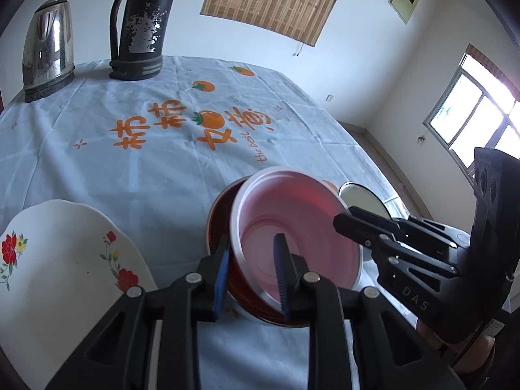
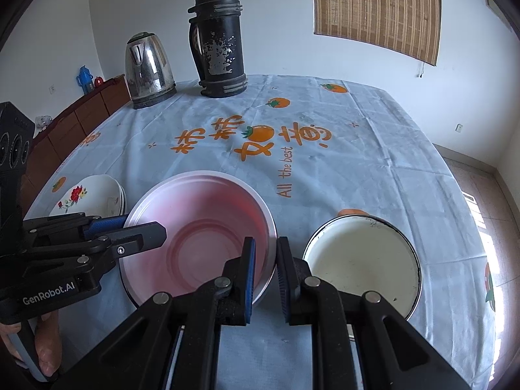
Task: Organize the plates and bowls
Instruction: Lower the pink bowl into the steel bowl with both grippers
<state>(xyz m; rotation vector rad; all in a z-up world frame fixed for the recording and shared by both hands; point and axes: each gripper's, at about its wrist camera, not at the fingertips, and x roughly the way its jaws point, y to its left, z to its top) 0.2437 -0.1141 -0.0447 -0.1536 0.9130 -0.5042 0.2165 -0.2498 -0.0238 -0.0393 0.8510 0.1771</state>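
Observation:
A pink bowl (image 1: 292, 224) (image 2: 201, 227) sits tilted inside a dark red bowl (image 1: 256, 308) on the tablecloth. My left gripper (image 1: 252, 250) (image 2: 143, 224) is shut on the pink bowl's near-left rim, one blue pad inside and one outside. Whether the red bowl's wall is pinched too, I cannot tell. My right gripper (image 2: 266, 243) (image 1: 354, 227) is shut on the same bowl's opposite rim. A white enamel bowl (image 2: 360, 260) (image 1: 360, 198) with a dark rim stands just right of the pink one. A stack of white flowered plates (image 1: 65, 260) (image 2: 94, 195) lies to the left.
A steel kettle (image 2: 149, 68) (image 1: 48, 55) and a worn black flask (image 2: 221, 42) (image 1: 143, 26) stand at the table's far side. A wooden sideboard (image 2: 81, 113) runs along the left wall. The table's right edge (image 2: 455, 195) drops to the floor.

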